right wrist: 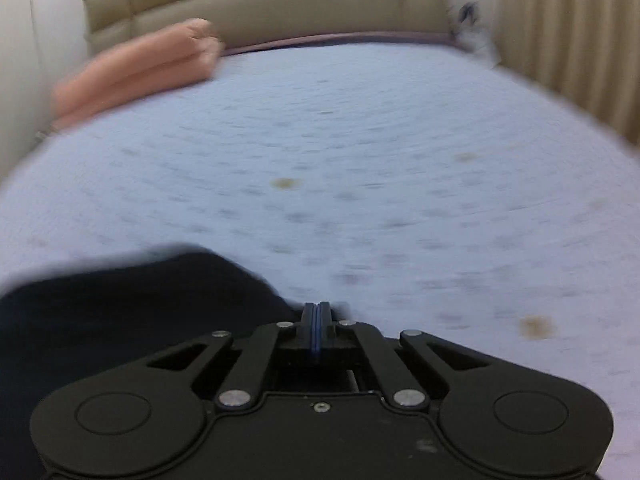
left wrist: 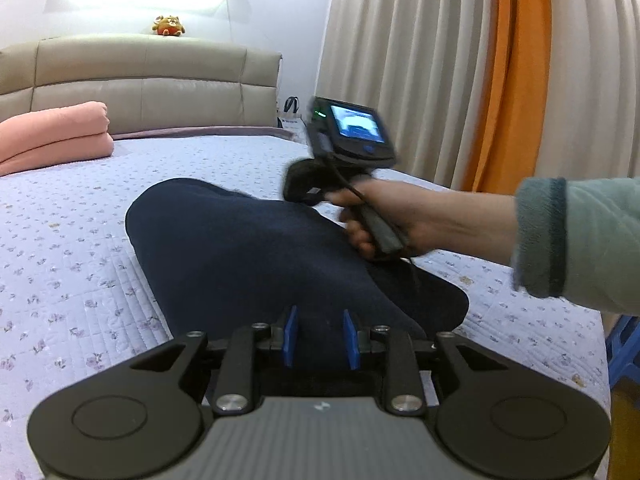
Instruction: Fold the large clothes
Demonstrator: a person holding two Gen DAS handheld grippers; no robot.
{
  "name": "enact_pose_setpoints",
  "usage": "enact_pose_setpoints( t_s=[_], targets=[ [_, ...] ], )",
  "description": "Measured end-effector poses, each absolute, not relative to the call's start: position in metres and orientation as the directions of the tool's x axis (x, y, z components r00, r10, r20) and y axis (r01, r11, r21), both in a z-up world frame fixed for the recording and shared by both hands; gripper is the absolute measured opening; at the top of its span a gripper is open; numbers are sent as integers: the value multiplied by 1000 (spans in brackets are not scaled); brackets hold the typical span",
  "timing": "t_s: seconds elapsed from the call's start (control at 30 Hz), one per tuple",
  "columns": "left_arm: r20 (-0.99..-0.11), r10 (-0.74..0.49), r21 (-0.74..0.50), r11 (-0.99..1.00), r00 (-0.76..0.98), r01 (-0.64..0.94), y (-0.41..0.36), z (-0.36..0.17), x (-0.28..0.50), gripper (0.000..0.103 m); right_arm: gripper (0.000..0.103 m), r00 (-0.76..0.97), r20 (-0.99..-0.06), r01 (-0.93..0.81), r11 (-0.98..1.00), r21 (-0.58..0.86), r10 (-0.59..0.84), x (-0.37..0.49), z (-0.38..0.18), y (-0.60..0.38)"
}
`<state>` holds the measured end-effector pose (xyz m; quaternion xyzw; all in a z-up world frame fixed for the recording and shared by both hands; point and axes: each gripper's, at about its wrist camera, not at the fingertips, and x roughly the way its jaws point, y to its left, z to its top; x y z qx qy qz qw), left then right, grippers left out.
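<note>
A dark navy garment (left wrist: 248, 248) lies folded in a long rounded bundle on the bed; it also shows in the right wrist view (right wrist: 120, 320) at the lower left. My left gripper (left wrist: 321, 338) is open, its blue pads just above the garment's near end, holding nothing. My right gripper (right wrist: 317, 320) is shut with its pads pressed together, nothing visible between them, at the garment's right edge. In the left wrist view the right gripper's body (left wrist: 352, 136) hovers over the garment's far right side, held by a hand.
The bed (left wrist: 60, 240) has a pale floral quilt. A folded pink blanket (left wrist: 56, 140) lies at the back left by the beige headboard (left wrist: 140, 76). Cream and orange curtains (left wrist: 460, 72) hang on the right. The bed's right edge is near a blue object (left wrist: 624, 352).
</note>
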<state>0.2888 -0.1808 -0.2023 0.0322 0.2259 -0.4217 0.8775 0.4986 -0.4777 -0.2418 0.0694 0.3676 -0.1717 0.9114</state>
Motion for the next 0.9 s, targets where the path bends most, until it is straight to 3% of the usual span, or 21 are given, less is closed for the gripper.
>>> enact_pose_setpoints(
  t_s=[0.07, 0.2, 0.27, 0.33, 0.4, 0.57, 0.77, 0.9],
  targets=[
    [-428, -721, -139, 648, 545, 749, -179, -200, 288, 28, 49, 683, -674, 403, 915, 26, -281, 465, -237, -492],
    [-453, -710, -137, 654, 539, 744, -173, -190, 288, 30, 49, 711, -683, 418, 883, 214, -171, 391, -227, -520],
    [-469, -690, -143, 675, 551, 723, -170, -183, 289, 36, 51, 718, -684, 423, 862, 280, -130, 354, -225, -529],
    [-476, -661, -160, 713, 580, 682, -163, -176, 288, 41, 63, 723, -685, 429, 837, 340, -92, 321, -220, -534],
    [-471, -657, -205, 730, 589, 651, -154, -167, 288, 47, 81, 738, -675, 410, 813, 414, -28, 291, -212, -531],
    [-469, -648, -277, 753, 600, 596, -136, -150, 288, 78, 91, 762, -636, 291, 812, 505, 122, 260, -193, -507],
    [-471, -664, -422, 747, 581, 513, -128, -148, 312, 81, 102, 750, -652, 225, 885, 408, 109, 284, -194, -480],
    [-494, -699, -576, 709, 517, 408, -132, -171, 350, 80, 103, 726, -682, 242, 895, 375, 89, 303, -218, -481]
  ],
)
